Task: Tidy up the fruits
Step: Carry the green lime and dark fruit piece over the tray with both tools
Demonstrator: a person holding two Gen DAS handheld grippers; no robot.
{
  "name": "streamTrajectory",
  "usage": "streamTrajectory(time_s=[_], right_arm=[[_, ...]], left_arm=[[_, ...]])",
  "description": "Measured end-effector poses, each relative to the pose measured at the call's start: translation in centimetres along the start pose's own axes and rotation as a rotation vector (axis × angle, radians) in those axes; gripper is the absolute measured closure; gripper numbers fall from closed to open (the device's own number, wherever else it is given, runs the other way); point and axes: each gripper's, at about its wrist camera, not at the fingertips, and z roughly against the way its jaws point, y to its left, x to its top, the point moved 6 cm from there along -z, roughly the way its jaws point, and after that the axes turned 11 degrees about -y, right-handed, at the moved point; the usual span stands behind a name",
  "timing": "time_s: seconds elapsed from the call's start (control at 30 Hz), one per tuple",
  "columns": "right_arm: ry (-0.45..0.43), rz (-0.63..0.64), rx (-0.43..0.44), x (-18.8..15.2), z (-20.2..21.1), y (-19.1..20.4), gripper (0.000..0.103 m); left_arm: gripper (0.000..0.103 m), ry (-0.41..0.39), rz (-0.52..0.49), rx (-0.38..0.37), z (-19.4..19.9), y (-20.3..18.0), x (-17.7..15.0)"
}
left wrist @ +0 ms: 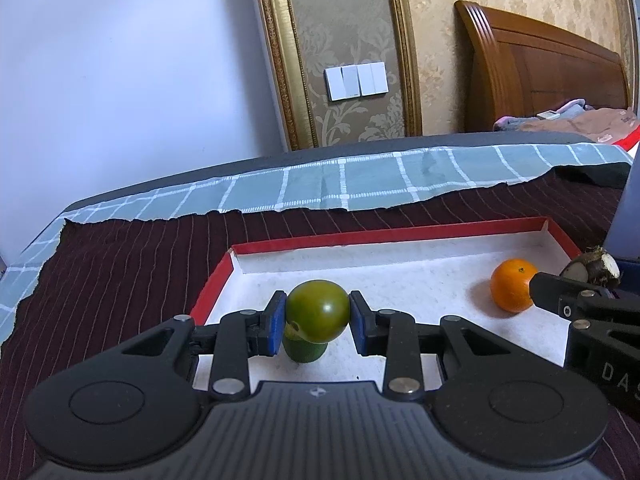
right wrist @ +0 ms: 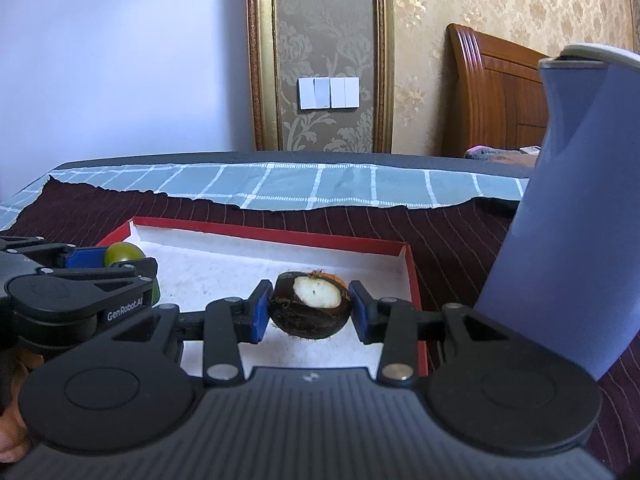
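Bedroom w/ patterned wallpaper, a wooden headboard (left wrist: 536, 68) at back; we work over a tabletop (left wrist: 120, 280) laid w/ a dark striped cloth and a checked cloth (left wrist: 320, 188) behind it. Red-rimmed tray (left wrist: 384, 236) sits mid-cloth. Progress, as far as we can judge: one orange (left wrist: 513, 285) already rests in the tray's right part, and two items hang above its white floor, not yet set down. Our left hand-held gripper (left wrist: 318, 318) is clamped on a green tomato (left wrist: 318, 310), w/ another green piece (left wrist: 304, 350) below it, prob. on the tray floor. Our right hand-held gripper (right wrist: 310, 306) is clamped on a dark, partly peeled root (right wrist: 311, 304), likely taro. Room: tray centre is bare, low rim all round, so placing looks easy. Tight spots: the two grippers sit near each other, and a tall blue container (right wrist: 560, 216) stands just right of the tray.
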Motion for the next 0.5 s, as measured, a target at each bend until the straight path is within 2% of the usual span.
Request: streamTrajectory(time_s=[0.5], right_arm=[[0.022, -0.006, -0.011, 0.0, -1.7, -0.2, 0.065]], left_arm=[[0.071, 0.013, -0.011, 0.014, -1.8, -0.1, 0.2]])
